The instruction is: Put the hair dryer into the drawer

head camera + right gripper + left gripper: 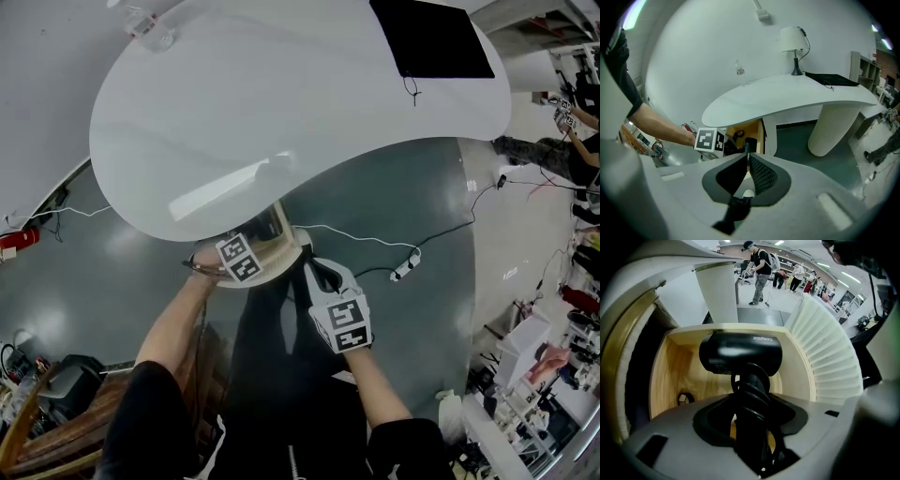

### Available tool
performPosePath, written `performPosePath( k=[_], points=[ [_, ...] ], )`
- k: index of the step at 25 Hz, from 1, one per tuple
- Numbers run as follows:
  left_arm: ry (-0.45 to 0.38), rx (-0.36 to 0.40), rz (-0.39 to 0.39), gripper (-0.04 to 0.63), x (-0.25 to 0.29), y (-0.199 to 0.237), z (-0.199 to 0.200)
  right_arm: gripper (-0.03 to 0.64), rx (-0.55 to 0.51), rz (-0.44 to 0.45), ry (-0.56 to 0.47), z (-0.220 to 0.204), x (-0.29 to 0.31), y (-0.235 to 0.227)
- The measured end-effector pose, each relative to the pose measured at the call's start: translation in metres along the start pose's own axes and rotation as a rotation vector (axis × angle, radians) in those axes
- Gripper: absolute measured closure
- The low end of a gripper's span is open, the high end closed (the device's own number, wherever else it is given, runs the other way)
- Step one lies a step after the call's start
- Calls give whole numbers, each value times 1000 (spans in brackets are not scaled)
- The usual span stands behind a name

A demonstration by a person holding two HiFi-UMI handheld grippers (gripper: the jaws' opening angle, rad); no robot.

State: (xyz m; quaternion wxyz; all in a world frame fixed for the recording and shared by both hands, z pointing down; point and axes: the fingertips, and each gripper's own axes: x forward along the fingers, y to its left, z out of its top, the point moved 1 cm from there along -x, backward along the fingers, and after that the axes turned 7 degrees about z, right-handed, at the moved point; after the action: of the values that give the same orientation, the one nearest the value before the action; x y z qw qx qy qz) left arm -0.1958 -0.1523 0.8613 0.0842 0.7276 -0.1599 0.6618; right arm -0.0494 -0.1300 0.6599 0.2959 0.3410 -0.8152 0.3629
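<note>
A black hair dryer point(740, 355), its cord coiled round the handle, hangs over the open wooden drawer point(670, 376) under the white table. My left gripper point(751, 427) is shut on the handle, with the dryer's barrel lying crosswise above the drawer floor. In the head view the left gripper point(251, 249) sits at the drawer point(277, 234) mouth, partly under the table's edge. My right gripper point(322, 274) is just right of it, jaws together and empty. The right gripper point(746, 157) looks at the drawer point(753, 129) and the dryer's dark end point(749, 143).
The white table point(281, 94) overhangs the drawer and carries a black pad point(431, 37) and a lamp point(792, 40). A ribbed white pedestal point(829, 352) stands right of the drawer. A power strip point(404, 271) with cables lies on the floor. People point(761, 268) stand far behind.
</note>
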Motion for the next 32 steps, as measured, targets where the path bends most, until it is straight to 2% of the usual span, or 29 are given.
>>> performPosePath(
  k=[13, 21, 25, 32],
  points=[
    [45, -22, 8, 379, 11, -8, 1, 608, 14, -11, -3, -7, -5, 0],
    [96, 5, 42, 376, 20, -16, 1, 609, 22, -7, 4, -15, -8, 1],
    [107, -13, 30, 376, 22, -20, 0, 609, 25, -6, -1, -16, -11, 2],
    [129, 4, 24, 376, 28, -24, 2, 609, 31, -9, 6, -23, -13, -3]
  ],
)
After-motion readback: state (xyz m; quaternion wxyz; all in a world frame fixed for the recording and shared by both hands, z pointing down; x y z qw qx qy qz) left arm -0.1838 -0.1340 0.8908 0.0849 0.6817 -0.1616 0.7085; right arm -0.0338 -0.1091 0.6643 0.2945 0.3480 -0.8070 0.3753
